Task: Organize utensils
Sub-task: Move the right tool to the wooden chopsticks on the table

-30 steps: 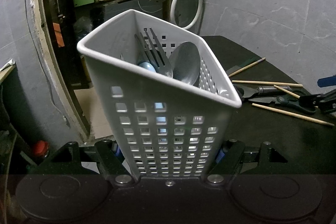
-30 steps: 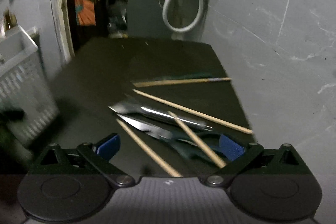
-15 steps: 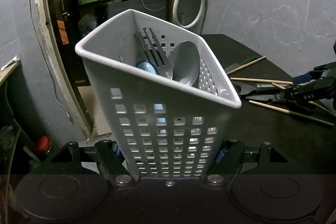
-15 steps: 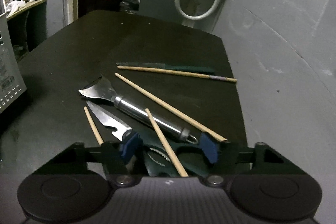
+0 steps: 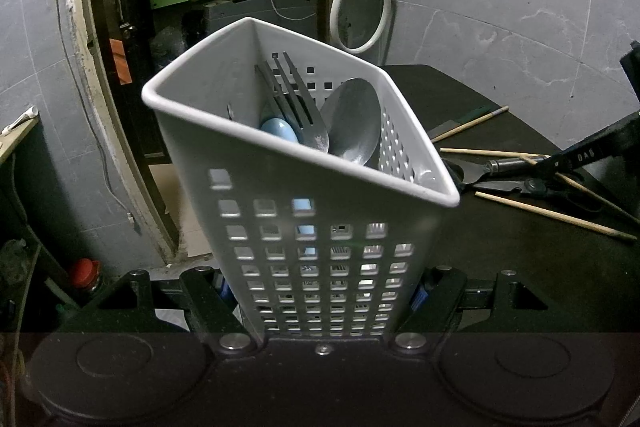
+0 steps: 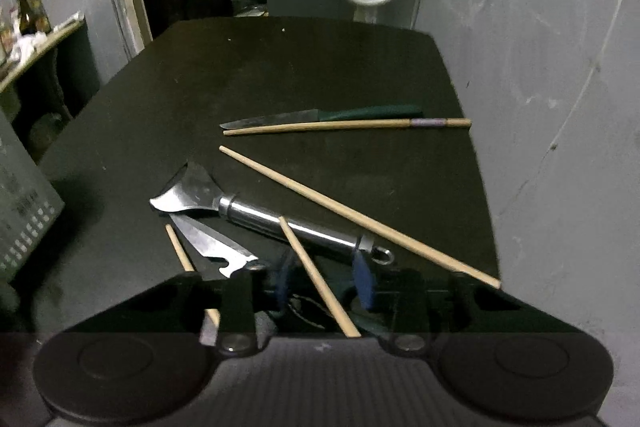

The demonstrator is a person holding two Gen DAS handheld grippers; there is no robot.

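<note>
- The left gripper [image 5: 322,293] is clamped on the lower part of a white perforated plastic utensil caddy [image 5: 316,227], a blue pad pressed against each side. The caddy tilts away from the camera, with its open top in view.
- Inside the caddy stand a metal fork [image 5: 294,103], a metal spoon [image 5: 352,125] and a pale blue utensil [image 5: 279,129] whose kind cannot be told.
- The right gripper [image 6: 326,281] is low over a cluster of utensils on the black table [image 6: 280,67]. Its jaws have just been closing and now stand narrowly apart, with a wooden chopstick [image 6: 316,275] running between the blue pads. Whether the pads press on it cannot be told.
- Under and beside that chopstick lie a steel-handled scraper-like tool [image 6: 260,213], dark-handled scissors [image 6: 216,247], and two more chopsticks: a long one [image 6: 356,217] lying diagonally and a short length [image 6: 180,247] showing near the scissor blade.
- Farther back on the table lies a green-handled knife [image 6: 320,115] with a fourth chopstick [image 6: 344,125] just beside it, parallel.
- The caddy shows at the left edge of the right wrist view, well apart from the utensils.
</note>
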